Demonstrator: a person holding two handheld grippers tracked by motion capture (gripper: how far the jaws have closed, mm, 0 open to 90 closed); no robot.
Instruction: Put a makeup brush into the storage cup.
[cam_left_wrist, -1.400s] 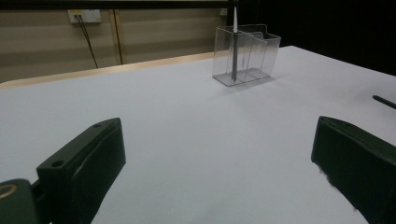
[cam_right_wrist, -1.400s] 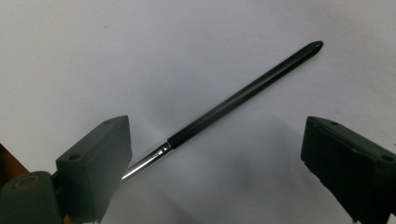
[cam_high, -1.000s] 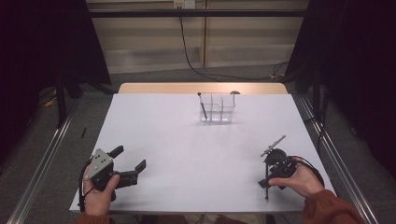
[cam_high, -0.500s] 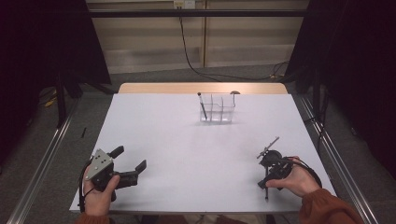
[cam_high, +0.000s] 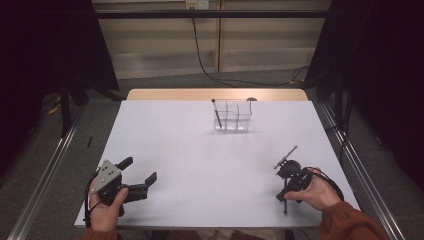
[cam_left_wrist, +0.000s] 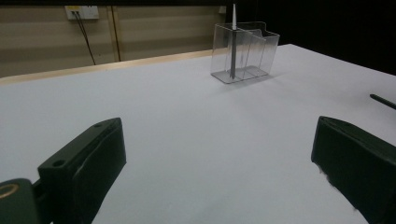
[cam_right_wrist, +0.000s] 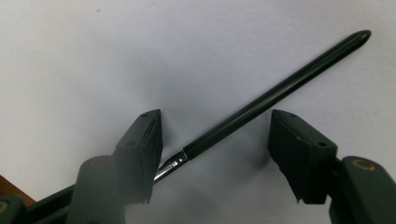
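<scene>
White surface (cam_high: 200, 150) carries a clear organizer (cam_high: 233, 116) well beyond both tongs. The left tongs (cam_high: 137, 175) stand wide apart, holding nothing. The right tongs (cam_right_wrist: 215, 140) have just been closing, pads not yet pressing the black pen (cam_right_wrist: 275, 93) lying between them.

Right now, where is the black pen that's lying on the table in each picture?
High view: the black pen lies at lower right, just ahead of the right gripper.
Left gripper view: a thin dark tip at the right edge, probably that pen.
Right gripper view: it runs slantwise between the jaws, which have just been closing and stand apart from it.
Shared landmark: the clear organizer, in the high and left gripper views.
</scene>
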